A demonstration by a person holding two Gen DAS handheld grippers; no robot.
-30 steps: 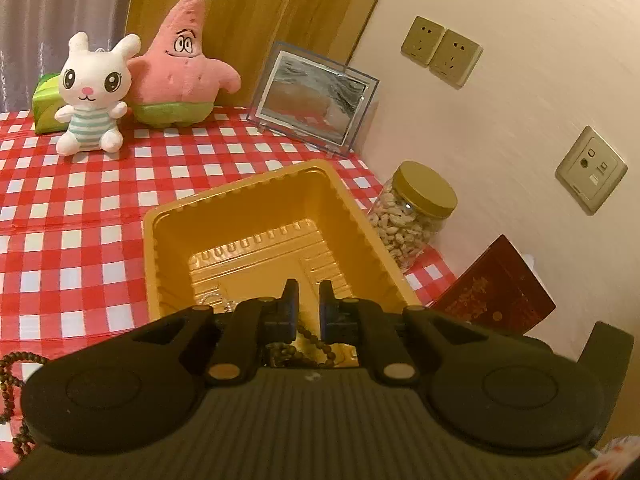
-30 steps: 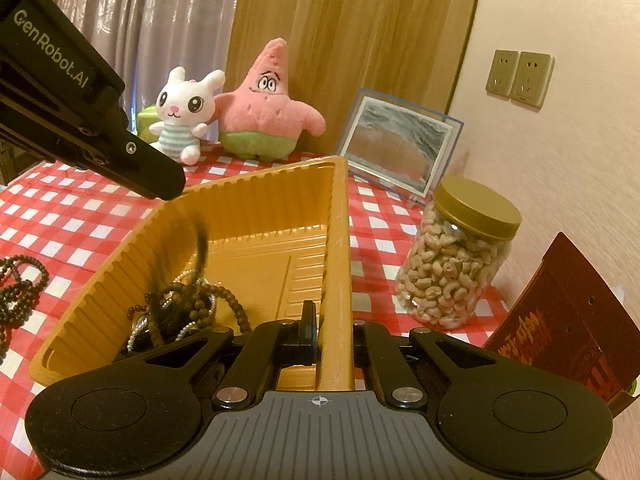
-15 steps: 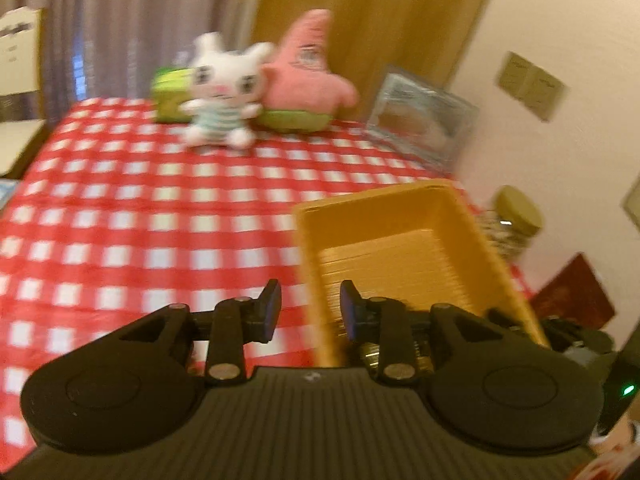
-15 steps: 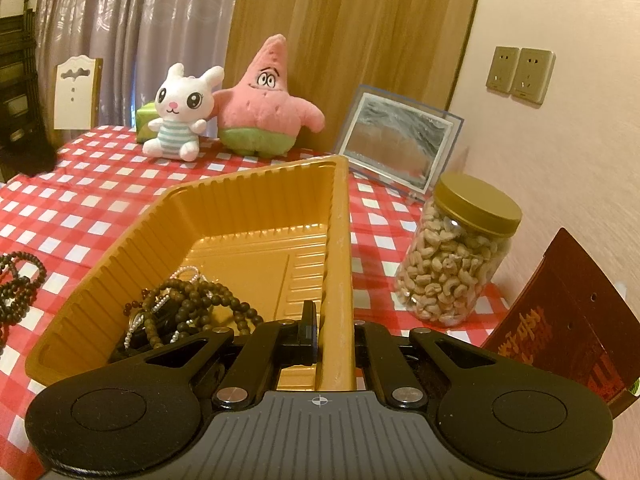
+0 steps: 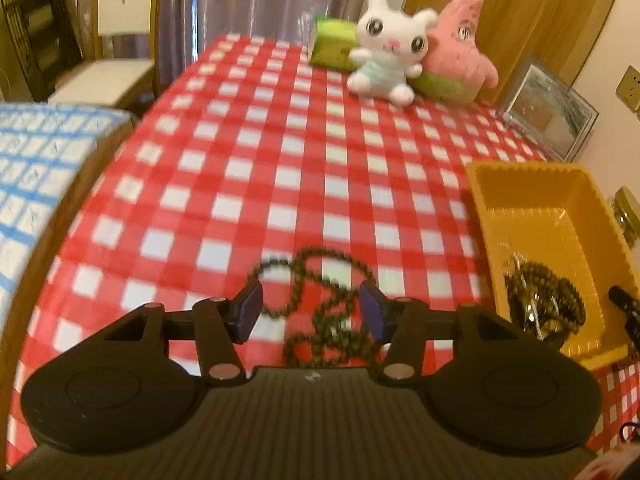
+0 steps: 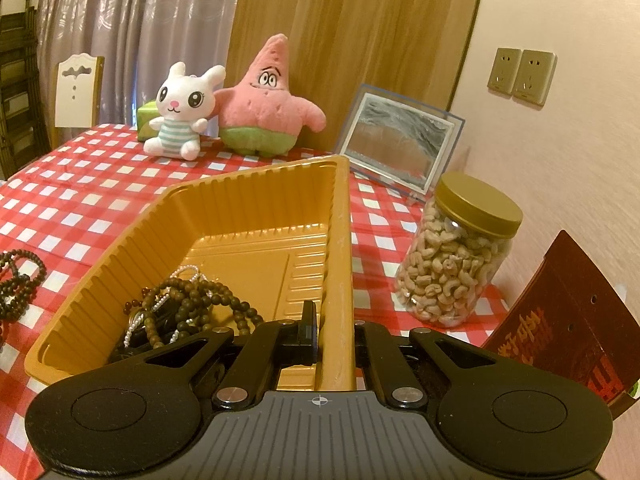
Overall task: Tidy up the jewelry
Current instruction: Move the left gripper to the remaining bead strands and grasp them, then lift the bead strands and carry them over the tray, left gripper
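A yellow plastic tray [image 6: 256,196] stands on the red checked tablecloth and holds a heap of dark bead strings and a pearl strand [image 6: 188,304]. My right gripper [image 6: 334,332] is shut on the tray's right rim. A dark bead necklace [image 5: 320,304] lies loose on the cloth left of the tray [image 5: 484,200]; it also shows at the left edge of the right wrist view [image 6: 16,280]. My left gripper [image 5: 312,312] is open and empty, its fingers on either side of this necklace, just above it.
A white bunny plush [image 6: 182,114], a pink starfish plush [image 6: 264,104] and a green box [image 5: 332,42] stand at the table's far side. A picture frame [image 6: 400,140], a jar of cashews [image 6: 460,252] and a dark red box [image 6: 560,320] stand by the wall.
My left gripper let go of a bead string in the tray, opened wide and swung left to over the loose necklace on the cloth. My right gripper has kept its hold on the tray rim.
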